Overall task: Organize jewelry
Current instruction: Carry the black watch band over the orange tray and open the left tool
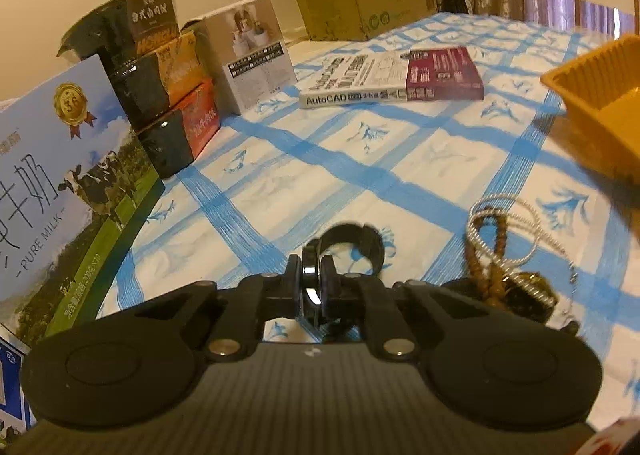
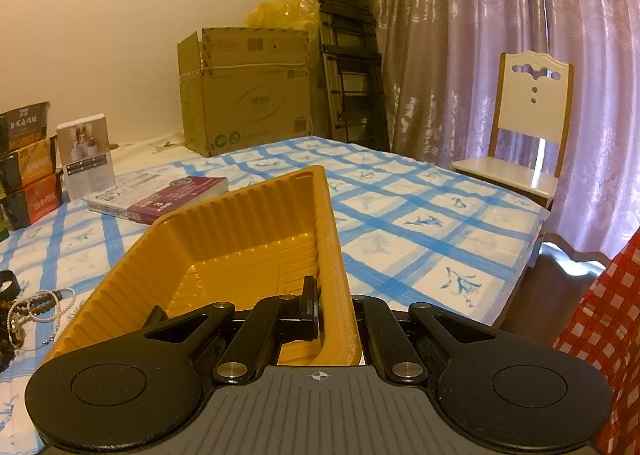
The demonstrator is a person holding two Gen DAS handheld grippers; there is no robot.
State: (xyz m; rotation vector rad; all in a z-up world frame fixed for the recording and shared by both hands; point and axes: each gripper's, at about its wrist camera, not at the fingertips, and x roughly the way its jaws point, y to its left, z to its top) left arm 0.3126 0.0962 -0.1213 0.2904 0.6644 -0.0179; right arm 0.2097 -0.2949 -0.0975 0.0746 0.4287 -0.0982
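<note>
Black glossy bangle [image 1: 352,243] sits clamped edge-on in left gripper [image 1: 311,275]; right gripper [image 2: 320,307] pinches orange tray [image 2: 240,223] wall

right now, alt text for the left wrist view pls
The left gripper is shut on a black bangle above a blue-checked tablecloth. Beaded bracelets lie tangled to its right, near an orange tray; boxes and a book sit further back.
</note>
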